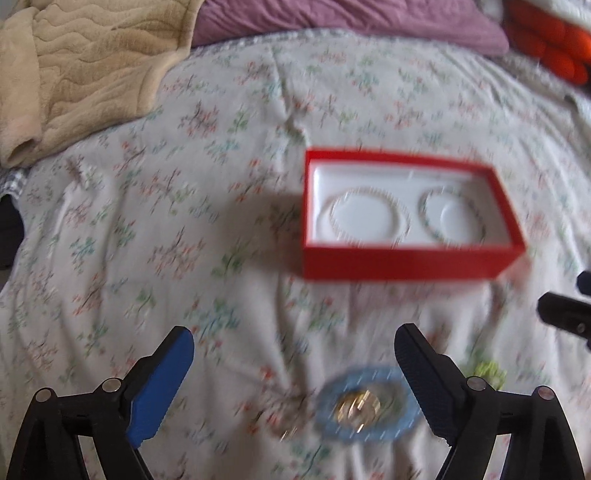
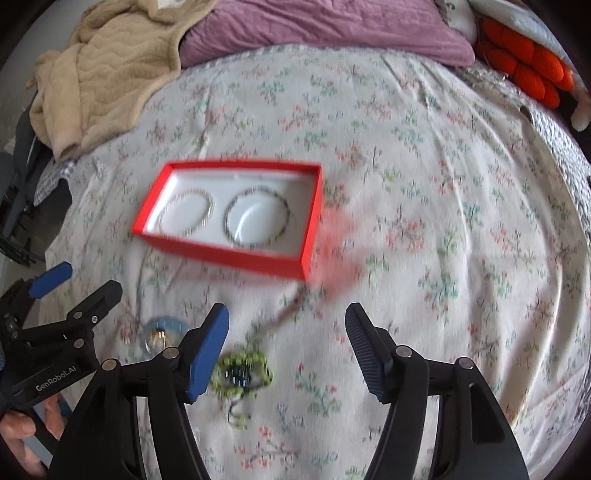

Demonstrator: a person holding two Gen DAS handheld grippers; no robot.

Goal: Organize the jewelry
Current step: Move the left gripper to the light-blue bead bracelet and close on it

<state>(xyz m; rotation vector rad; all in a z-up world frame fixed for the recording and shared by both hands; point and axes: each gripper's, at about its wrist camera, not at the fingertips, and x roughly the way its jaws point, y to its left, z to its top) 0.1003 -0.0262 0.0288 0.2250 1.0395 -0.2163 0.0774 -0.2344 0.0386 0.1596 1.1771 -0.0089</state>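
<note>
The red box [image 2: 229, 254] lies open on the flowered bedspread [image 2: 424, 184], with two bracelets [image 2: 186, 214] seated side by side around the raised rounds of its white liner. Nearer the cameras, loose pieces lie on the cloth: a pale blue beaded ring [image 1: 365, 404] with something gold in its middle, probably small rings or earrings though the blur hides which, and a green beaded ring [image 2: 242, 374] with a dark centre and a thin cord trailing toward the box. The left gripper [image 1: 295, 384] hangs over the blue piece with its fingers wide apart and nothing between them touching the pads. The right gripper [image 2: 286, 347] stands over the green piece, fingers also apart and holding nothing. A tan blanket [image 2: 110, 74] and a purple pillow [image 2: 325, 33] lie well behind the box. The step in hand looks like picking up the loose pieces. Each gripper needs to drop lower, straddle its beaded ring, and close gently, since soft cloth underneath may bunch between the fingers.
</note>
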